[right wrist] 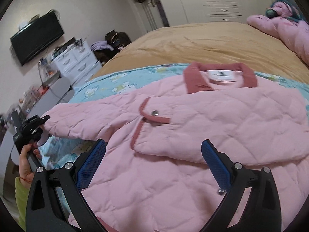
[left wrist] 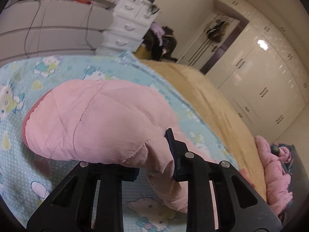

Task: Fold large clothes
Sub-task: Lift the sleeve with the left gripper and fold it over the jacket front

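While sleeve hangs pinched: left gripper (left wrist: 154,148) clamps jacket sleeve (left wrist: 92,121)
Right gripper (right wrist: 154,166): jaws apart, empty
Risk: thin pinch slips off puffy jacket (right wrist: 193,135), spoiling the fold

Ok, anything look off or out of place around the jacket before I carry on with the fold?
Nothing looks damaged or spilled. The pink jacket lies flat, front up, on the blue cartoon blanket, collar away from the camera. The left gripper pinches the sleeve, lifting it. The right gripper is open over the body. Another pink garment lies bunched further back.
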Motion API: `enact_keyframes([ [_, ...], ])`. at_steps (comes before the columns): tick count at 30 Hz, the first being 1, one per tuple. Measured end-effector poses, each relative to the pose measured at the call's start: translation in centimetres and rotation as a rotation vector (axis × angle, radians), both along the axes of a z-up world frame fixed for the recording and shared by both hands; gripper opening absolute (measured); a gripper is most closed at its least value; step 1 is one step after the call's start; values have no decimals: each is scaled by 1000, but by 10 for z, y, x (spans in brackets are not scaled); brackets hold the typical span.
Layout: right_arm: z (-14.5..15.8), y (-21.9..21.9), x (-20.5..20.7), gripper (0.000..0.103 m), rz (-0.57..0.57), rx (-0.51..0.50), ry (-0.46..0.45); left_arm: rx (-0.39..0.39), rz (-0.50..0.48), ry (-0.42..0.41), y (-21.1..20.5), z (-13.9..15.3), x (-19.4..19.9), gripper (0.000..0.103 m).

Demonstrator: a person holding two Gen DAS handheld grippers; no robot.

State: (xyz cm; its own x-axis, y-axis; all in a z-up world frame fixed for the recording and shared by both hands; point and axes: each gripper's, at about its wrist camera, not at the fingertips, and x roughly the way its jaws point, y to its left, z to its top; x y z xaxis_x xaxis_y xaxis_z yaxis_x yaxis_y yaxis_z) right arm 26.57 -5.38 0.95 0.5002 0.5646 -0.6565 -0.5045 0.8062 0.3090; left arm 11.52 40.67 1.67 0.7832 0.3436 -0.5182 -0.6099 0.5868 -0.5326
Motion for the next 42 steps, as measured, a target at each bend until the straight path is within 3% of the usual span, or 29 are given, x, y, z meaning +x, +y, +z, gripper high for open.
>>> enact_keyframes([
  [6,12,-43,-1,99,-44,38,-19,52,-47,-46,-26,28,-1,14],
  [14,17,-95,-7,99,-88,94,-9,95,-75,-47,-52,55,-2,13],
  [22,19,-136,-13,99,-134,146,-3,260,-211,-70,-129,112,26,13],
  [27,18,-164,-15,99,-174,175,-1,376,-332,-61,-191,129,55,13],
  [35,18,-204,-18,99,-231,198,2,446,-561,-39,-283,108,93,13],
  [42,11,-238,-15,99,-288,223,27,566,-758,80,-357,63,118,13],
])
